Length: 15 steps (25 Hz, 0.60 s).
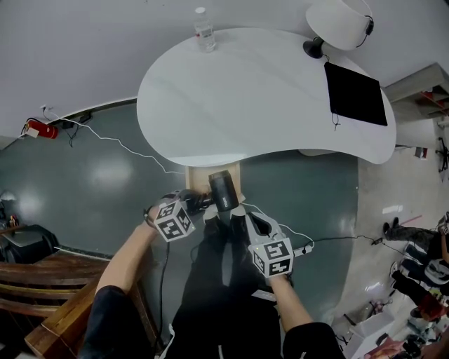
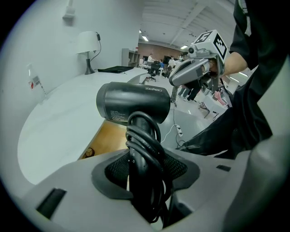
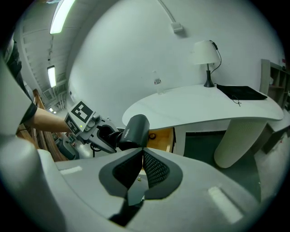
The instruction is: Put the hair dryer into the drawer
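A black hair dryer [image 1: 223, 191] hangs in the air just in front of the open wooden drawer [image 1: 198, 175] under the white table [image 1: 245, 98]. My left gripper [image 1: 203, 202] is shut on its handle, which has the cord wound round it [image 2: 144, 149]. The dryer's barrel [image 2: 133, 103] points sideways above the jaws. My right gripper [image 1: 236, 213] sits just behind the dryer, its pads [image 3: 154, 167] closed together with nothing between them. From that gripper's view the dryer [image 3: 134, 131] lies right beyond the tips, with the left gripper [image 3: 102, 134] on it.
On the table stand a water bottle [image 1: 204, 29], a white lamp [image 1: 340, 19] and a black pad [image 1: 355, 92]. A white cable [image 1: 133, 151] runs over the dark floor. A wooden chair [image 1: 49, 287] is at the lower left. The person's dark trousers [image 1: 217, 294] are below the grippers.
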Motion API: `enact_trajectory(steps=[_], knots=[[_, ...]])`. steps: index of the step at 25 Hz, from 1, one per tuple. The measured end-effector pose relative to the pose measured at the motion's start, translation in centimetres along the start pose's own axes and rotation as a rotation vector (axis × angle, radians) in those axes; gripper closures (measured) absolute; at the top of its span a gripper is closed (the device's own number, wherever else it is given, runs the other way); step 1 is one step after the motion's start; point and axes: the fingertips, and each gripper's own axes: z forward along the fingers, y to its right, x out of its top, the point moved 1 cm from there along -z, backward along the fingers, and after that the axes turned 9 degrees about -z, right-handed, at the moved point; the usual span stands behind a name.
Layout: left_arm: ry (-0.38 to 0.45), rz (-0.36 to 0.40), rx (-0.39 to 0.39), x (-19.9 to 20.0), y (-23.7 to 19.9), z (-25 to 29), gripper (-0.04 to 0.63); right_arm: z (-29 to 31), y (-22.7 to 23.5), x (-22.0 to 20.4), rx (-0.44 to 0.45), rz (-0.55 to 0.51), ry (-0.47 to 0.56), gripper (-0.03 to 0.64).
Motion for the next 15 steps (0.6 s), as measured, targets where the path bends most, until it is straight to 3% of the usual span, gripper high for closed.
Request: enact_trajectory(steps=[15], knots=[[-0.105,0.147,-0.035,-1.1,-1.9,3.5,0.396,0.5,0.7,-2.5,-0.027,0.05,-0.045,0.612]])
